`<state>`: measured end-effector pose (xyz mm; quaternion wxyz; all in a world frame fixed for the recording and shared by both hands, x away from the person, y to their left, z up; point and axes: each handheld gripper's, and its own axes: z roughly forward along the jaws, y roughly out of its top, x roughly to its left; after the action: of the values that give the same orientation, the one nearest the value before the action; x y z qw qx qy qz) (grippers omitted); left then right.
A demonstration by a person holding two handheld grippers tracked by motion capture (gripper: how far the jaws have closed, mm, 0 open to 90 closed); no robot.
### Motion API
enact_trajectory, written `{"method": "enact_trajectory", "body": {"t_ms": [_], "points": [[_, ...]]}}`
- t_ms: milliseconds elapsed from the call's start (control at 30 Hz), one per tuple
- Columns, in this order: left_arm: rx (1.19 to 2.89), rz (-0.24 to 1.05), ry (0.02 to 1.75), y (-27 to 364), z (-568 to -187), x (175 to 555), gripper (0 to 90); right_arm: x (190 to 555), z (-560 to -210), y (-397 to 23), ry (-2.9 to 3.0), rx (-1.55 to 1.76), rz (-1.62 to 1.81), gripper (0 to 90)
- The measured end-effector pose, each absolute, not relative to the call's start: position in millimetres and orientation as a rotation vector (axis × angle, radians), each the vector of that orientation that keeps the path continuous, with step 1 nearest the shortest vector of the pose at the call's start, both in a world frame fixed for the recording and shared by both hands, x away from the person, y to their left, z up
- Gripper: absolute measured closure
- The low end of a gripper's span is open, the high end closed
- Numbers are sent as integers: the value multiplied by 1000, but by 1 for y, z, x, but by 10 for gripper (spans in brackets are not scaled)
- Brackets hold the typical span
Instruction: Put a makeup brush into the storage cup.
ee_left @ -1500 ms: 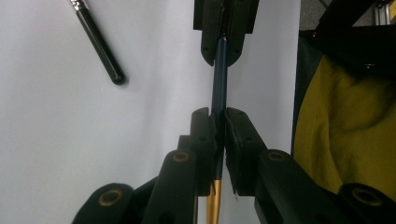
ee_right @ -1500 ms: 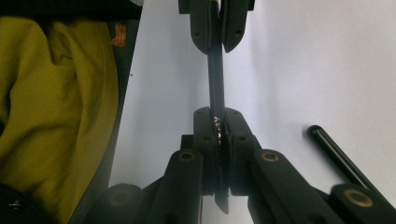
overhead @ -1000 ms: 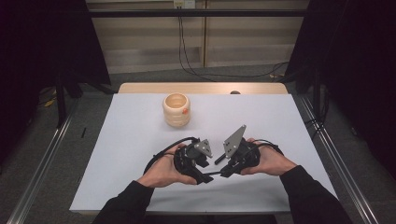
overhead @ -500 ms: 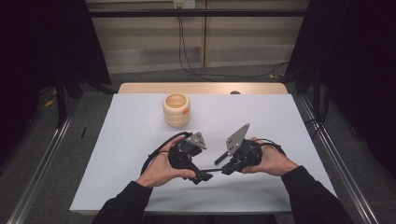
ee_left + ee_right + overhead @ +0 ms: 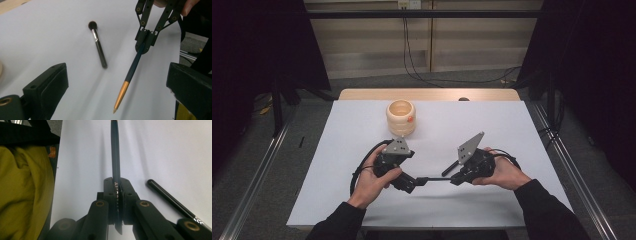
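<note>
Right gripper (image 5: 117, 195) clamped on pen (image 5: 130, 72); left gripper (image 5: 117, 85) jaws just opened wide, empty. Brush (image 5: 98, 47) lying on table (image 5: 512, 130), cup (image 5: 401, 118) empty — probably both left to load.

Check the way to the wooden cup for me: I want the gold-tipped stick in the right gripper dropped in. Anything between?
Possibly the left gripper: it sits just in front of the wooden cup, jaws just opened off the gold-tipped stick that the right gripper clamps. Otherwise nothing visible.
</note>
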<state>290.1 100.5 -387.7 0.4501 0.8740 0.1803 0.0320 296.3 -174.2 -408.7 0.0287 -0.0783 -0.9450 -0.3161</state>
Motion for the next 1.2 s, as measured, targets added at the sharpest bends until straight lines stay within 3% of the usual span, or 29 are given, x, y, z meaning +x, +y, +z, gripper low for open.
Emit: {"method": "enact_trajectory", "body": {"t_ms": [600, 1200], "points": [[2057, 85, 493, 122, -398, 289, 33, 287, -412, -195, -2911, -391, -1045, 855], [1965, 104, 513, 129, -394, 289, 26, 285, -409, -211, -2759, -520, -1399, 855]]}}
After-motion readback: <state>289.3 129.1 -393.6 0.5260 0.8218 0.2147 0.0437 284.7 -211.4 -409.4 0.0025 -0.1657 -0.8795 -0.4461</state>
